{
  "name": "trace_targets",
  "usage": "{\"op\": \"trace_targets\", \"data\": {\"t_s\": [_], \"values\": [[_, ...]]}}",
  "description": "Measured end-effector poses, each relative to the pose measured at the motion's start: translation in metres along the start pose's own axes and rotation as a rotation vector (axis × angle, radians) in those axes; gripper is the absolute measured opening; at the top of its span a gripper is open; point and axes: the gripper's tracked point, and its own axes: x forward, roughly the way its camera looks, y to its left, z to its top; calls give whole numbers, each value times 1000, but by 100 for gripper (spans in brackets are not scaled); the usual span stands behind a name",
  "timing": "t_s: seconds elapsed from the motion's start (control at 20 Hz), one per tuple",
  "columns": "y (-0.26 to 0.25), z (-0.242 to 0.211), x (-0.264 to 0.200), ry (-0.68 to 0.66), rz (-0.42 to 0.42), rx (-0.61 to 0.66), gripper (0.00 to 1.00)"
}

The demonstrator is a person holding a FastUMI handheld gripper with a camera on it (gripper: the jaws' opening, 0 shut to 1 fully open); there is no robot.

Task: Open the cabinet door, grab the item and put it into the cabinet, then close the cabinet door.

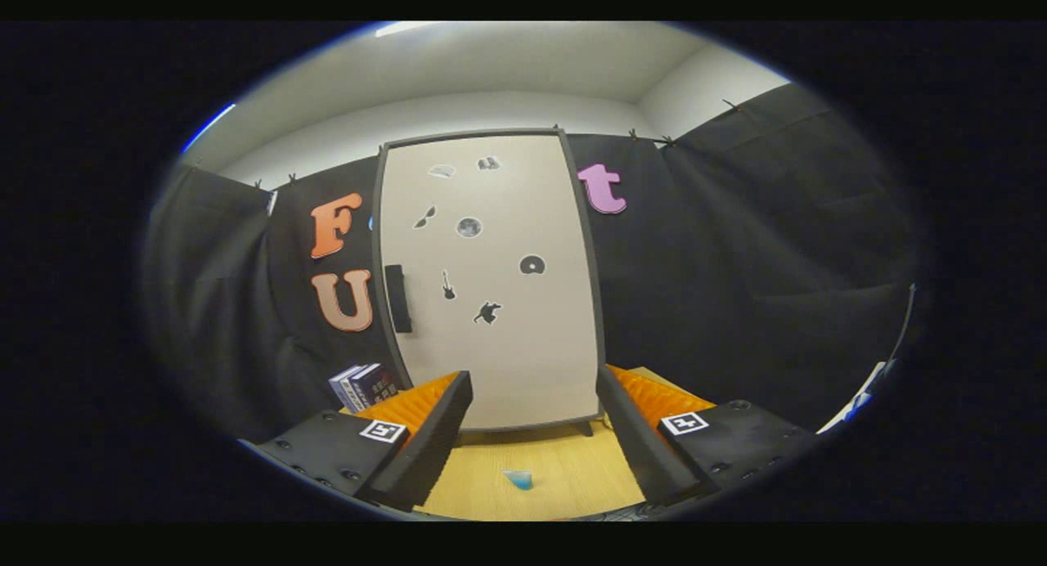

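Ahead, cabinet (491, 280) upright on the wooden table (564, 476), door (507, 345) closed, dark handle (398, 298) on its left edge — stickers scattered over the front. Gripper (533, 435) spread wide, grasping nothing. Small blue item (518, 478) on the table between the fingers. Box (364, 386) left of the cabinet's base.

**Tabletop, contents**

Light wooden table (556, 468). On it: a closed cabinet (491, 280) standing upright at the far side; a small box (366, 385) just left of the cabinet's base; a small blue piece (519, 478) lying nearer, between the spread fingers of the gripper (532, 435).
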Motion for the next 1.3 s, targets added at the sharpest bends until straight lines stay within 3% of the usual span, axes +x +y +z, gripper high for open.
{"op": "trace_targets", "data": {"t_s": [0.35,0.65,0.95,1.1,1.2,1.3], "values": [[108,25,73,-28,124,-27,98],[169,27,165,8,155,-28,98],[187,13,235,55,132,-67,98],[194,9,252,74,138,-45,74],[193,6,263,86,122,-41,65],[195,2,267,105,116,-42,50]]}}
